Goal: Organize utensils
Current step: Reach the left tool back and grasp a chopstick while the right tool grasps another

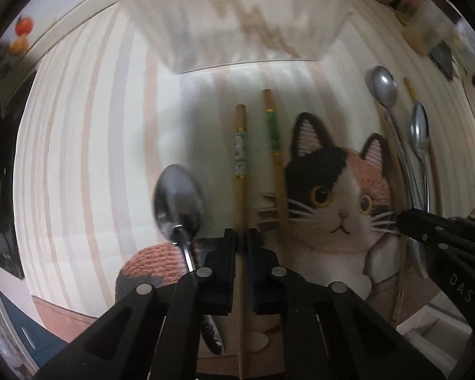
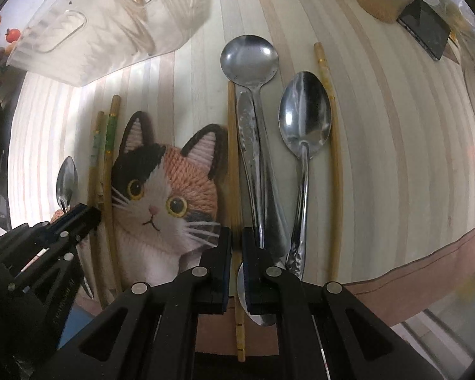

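Up close in the left wrist view, a table [image 1: 88, 158] with pale stripes fills most of the picture. A see-through plastic box [image 1: 237, 28] sits at the far side, and a few thin sticks show through it. A flat cat mat [image 1: 338, 196] made of yarn lies on the table, with black, orange and white fur and round yellow eyes. The left gripper [image 1: 241, 240] is black, and its two fingers are squeezed tight on a wooden chopstick [image 1: 240, 171] with a white patterned band and gold rings. A second chopstick [image 1: 274, 145] with a green band lies just beside it. A shiny metal spoon [image 1: 178, 202] lies to the left, bowl up.

Now the right wrist view. The same striped table [image 2: 395, 158] shows, with a dark phone [image 2: 426, 30] far off at the top right. The right gripper [image 2: 236, 240] has its fingers pinched shut on a plain chopstick [image 2: 233, 164] next to the cat's ear. Beside it lie a round spoon [image 2: 249, 57], a bumpy metal handle [image 2: 248, 133], an oval spoon [image 2: 304, 114] and a yellow chopstick [image 2: 332, 145]. They are all smooth, long and thin.
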{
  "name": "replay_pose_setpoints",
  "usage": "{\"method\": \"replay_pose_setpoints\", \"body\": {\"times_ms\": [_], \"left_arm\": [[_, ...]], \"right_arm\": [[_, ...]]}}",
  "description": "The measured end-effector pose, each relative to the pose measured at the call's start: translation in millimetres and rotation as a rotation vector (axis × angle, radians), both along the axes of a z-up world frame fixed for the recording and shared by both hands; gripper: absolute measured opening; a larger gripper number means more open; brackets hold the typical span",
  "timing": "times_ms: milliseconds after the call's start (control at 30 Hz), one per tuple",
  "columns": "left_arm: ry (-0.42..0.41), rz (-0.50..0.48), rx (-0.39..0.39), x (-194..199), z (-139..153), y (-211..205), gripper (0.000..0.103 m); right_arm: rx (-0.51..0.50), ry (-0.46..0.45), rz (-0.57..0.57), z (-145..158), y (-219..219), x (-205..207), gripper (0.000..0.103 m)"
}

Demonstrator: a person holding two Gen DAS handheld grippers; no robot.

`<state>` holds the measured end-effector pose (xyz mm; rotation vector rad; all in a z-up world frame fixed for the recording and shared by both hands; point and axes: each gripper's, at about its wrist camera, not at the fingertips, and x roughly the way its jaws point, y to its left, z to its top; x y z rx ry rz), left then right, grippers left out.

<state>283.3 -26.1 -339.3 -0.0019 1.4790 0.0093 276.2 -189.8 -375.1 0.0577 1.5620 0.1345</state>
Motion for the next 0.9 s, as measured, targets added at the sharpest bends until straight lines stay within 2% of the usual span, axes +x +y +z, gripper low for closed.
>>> {"method": "replay_pose_setpoints", "body": {"times_ms": [133, 200, 333, 433, 533, 633, 700, 800, 900], "left_arm": [[0.015, 0.093, -0.077, 2.1, -1.7, 33.5, 0.005], [0.027, 0.145, -0.14, 4.7, -3.7, 50.8, 0.005], [0.033, 0.171, -0.174, 2.9, -5.5, 66.2, 0.005], [0.034, 0.147, -0.154, 3.4, -6.1, 67.1, 0.008], [0.034, 0.109, -0.126, -6.5, -4.6, 49.9, 0.014], [0.033, 0.079, -0.083, -5.1, -1.2, 32.6, 0.015], [0.027, 0.068, -0.054, -9.7, -2.7, 20.3, 0.015], [0.021, 0.068, -0.029, -8.5, -3.2, 8.2, 0.005], [0.008, 0.095, -0.018, -9.6, 0.7, 7.4, 0.004]], "right_arm": [[0.049, 0.003, -0.016, -0.1, -5.1, -2.5, 0.007], [0.082, 0.019, -0.015, -0.1, -8.7, -2.9, 0.007], [0.095, 0.034, 0.005, 0.6, -11.3, 1.3, 0.007], [0.079, 0.036, 0.026, 1.1, -6.0, 5.0, 0.007], [0.051, 0.041, 0.04, 1.3, 0.4, 6.0, 0.008], [0.008, 0.035, 0.068, -0.5, 21.4, 4.1, 0.008], [-0.021, 0.024, 0.083, -0.5, 25.2, 5.3, 0.008], [-0.065, 0.0, 0.104, -2.5, 36.1, 7.2, 0.007], [-0.055, -0.014, 0.09, -0.2, 36.7, 8.1, 0.007]]}}
